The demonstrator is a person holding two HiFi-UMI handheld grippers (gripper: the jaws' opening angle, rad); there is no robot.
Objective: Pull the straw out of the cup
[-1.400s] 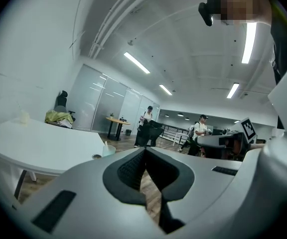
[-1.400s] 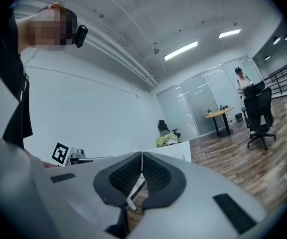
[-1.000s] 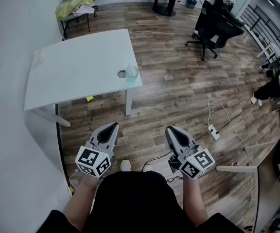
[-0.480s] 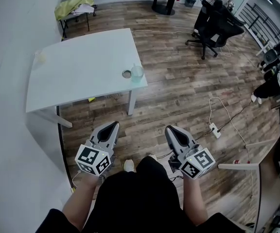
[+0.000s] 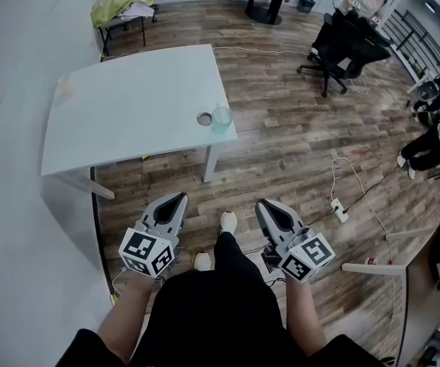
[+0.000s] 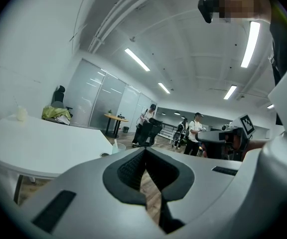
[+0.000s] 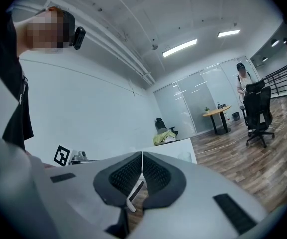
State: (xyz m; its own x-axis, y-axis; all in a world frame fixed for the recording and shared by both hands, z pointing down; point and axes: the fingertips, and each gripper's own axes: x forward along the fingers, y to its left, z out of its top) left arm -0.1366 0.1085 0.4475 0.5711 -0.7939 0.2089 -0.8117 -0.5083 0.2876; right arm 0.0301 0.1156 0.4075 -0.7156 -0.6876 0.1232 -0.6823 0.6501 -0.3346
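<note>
A clear plastic cup (image 5: 221, 118) with a straw in it stands at the near right corner of the white table (image 5: 128, 105), next to a small round disc (image 5: 204, 118). In the head view, both grippers are held low in front of the person's body, well short of the table. My left gripper (image 5: 178, 199) is shut with nothing in it, and so is my right gripper (image 5: 264, 206). The left gripper view has the cup (image 6: 116, 148) small and far beyond the closed jaws. In the right gripper view the cup (image 7: 185, 156) sits just past the jaw tips, also far off.
A small pale object (image 5: 66, 89) sits at the table's far left corner. A power strip (image 5: 338, 209) with cables lies on the wooden floor to the right. A black office chair (image 5: 346, 44), people, and a chair with a yellow-green cloth (image 5: 121, 8) are farther back.
The person has stepped forward, one foot now ahead. The table and cup sit slightly lower and nearer in view. Both grippers stay shut and keep their pose.
</note>
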